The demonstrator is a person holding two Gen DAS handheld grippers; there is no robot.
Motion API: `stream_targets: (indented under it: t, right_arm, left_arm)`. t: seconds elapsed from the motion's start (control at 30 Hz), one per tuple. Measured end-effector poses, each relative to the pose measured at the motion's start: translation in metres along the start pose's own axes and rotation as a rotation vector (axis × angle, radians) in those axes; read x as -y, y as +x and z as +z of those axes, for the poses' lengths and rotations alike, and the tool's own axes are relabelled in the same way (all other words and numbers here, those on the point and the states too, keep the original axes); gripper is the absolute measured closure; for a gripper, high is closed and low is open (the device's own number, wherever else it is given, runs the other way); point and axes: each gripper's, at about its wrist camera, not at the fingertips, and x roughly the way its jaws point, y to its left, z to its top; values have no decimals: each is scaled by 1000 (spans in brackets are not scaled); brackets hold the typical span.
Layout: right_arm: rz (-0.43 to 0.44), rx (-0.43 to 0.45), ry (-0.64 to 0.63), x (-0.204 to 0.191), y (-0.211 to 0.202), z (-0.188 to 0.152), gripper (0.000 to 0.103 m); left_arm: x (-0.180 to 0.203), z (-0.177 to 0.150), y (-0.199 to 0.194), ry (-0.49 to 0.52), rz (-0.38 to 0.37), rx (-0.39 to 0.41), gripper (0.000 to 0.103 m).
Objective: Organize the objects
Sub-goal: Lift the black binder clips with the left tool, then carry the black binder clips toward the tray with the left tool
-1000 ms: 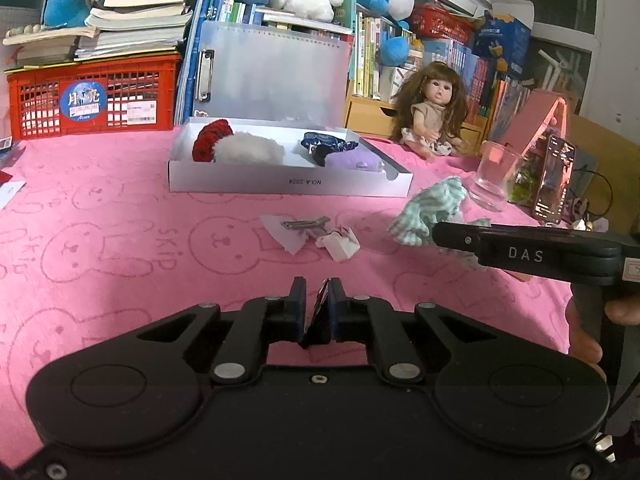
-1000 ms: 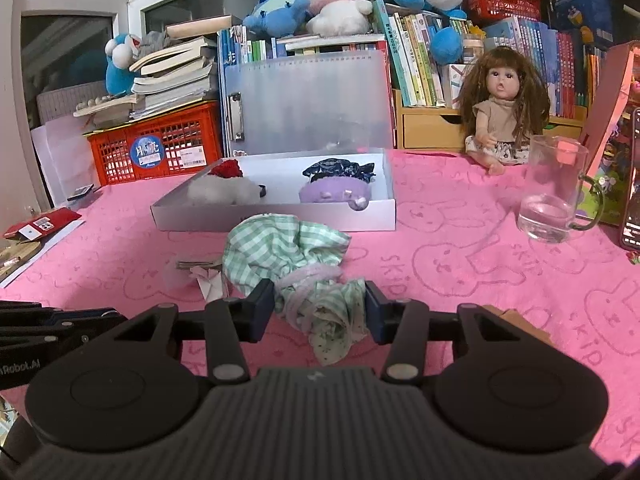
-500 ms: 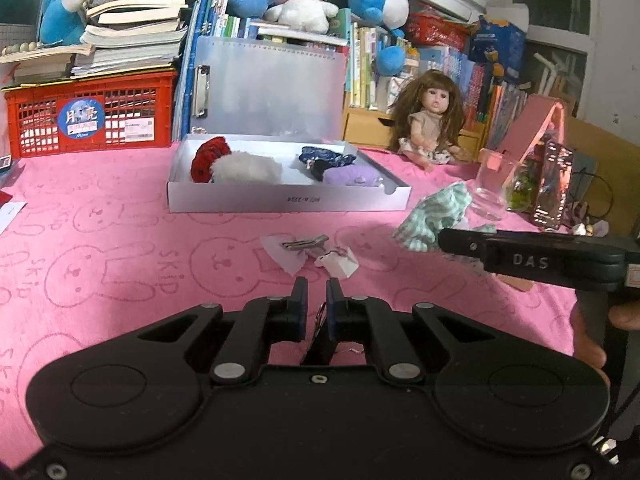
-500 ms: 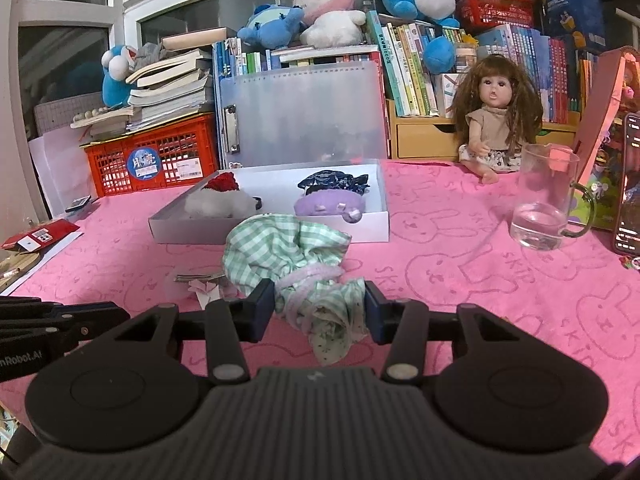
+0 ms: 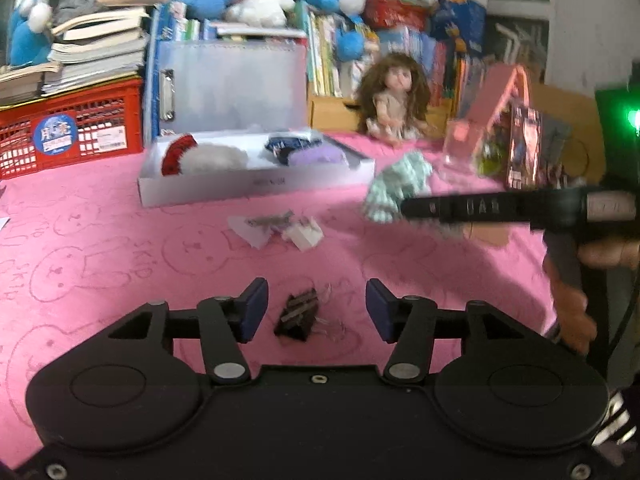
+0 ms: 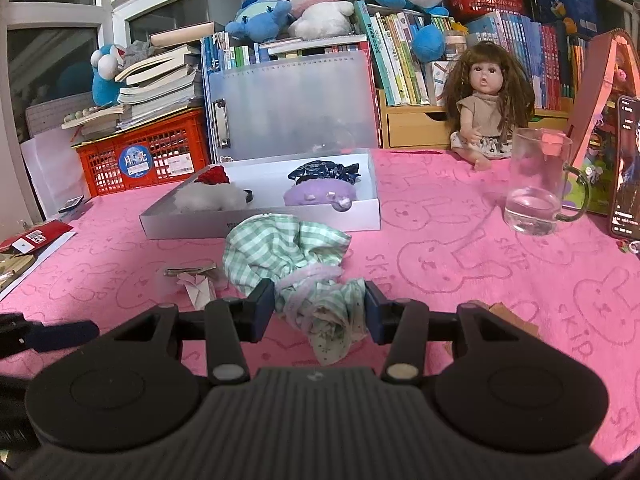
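Note:
My left gripper (image 5: 316,310) is open; a small dark hair clip (image 5: 297,315) lies on the pink cloth between its fingers. My right gripper (image 6: 320,310) is shut on a green checked scrunchie (image 6: 288,256) with a pink band, held just above the cloth; it also shows in the left wrist view (image 5: 394,192). A white shallow box (image 6: 260,224) behind it holds a red, a white, a dark blue and a purple hair piece. A metal hair clip (image 5: 268,221) and a folded white paper piece (image 5: 304,234) lie in front of the box (image 5: 256,184).
A glass mug (image 6: 538,188) stands at the right, with a phone (image 6: 626,168) and a pink stand beyond it. A doll (image 6: 486,100), a red crate (image 6: 144,152), a clear folder and bookshelves line the back. Papers lie at the left edge.
My left gripper has opened and let go of the dark hair clip, which now lies on the cloth. My right gripper still holds the scrunchie in about the same place.

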Motion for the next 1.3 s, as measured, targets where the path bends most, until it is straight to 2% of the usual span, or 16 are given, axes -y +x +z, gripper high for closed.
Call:
stream_targets:
  t: [0.13, 0.23, 0.3, 0.37, 0.47, 0.87, 1.3]
  right_arm:
    - [0, -4, -4, -1, 1, -1, 51]
    - [-1, -8, -2, 0, 1, -2, 51]
    - [-2, -10, 3, 1, 2, -2, 51]
    - [-1, -11, 10, 2, 1, -2, 51]
    - [-1, -11, 11, 2, 1, -2, 51]
    - [0, -2, 3, 1, 0, 1, 51]
    - [-7, 29, -11, 0, 7, 24, 52]
  left_arm:
    - [5, -5, 13, 21, 23, -50, 50]
    - [9, -9, 14, 59, 32, -44, 52]
    - [11, -11, 13, 74, 28, -38, 72]
    - [7, -8, 13, 51, 29, -37, 85]
    - [-2, -4, 13, -15, 18, -46, 85]
    - [-6, 11, 7, -9, 52, -3, 85]
    - [-30, 62, 26, -43, 106, 26, 85]
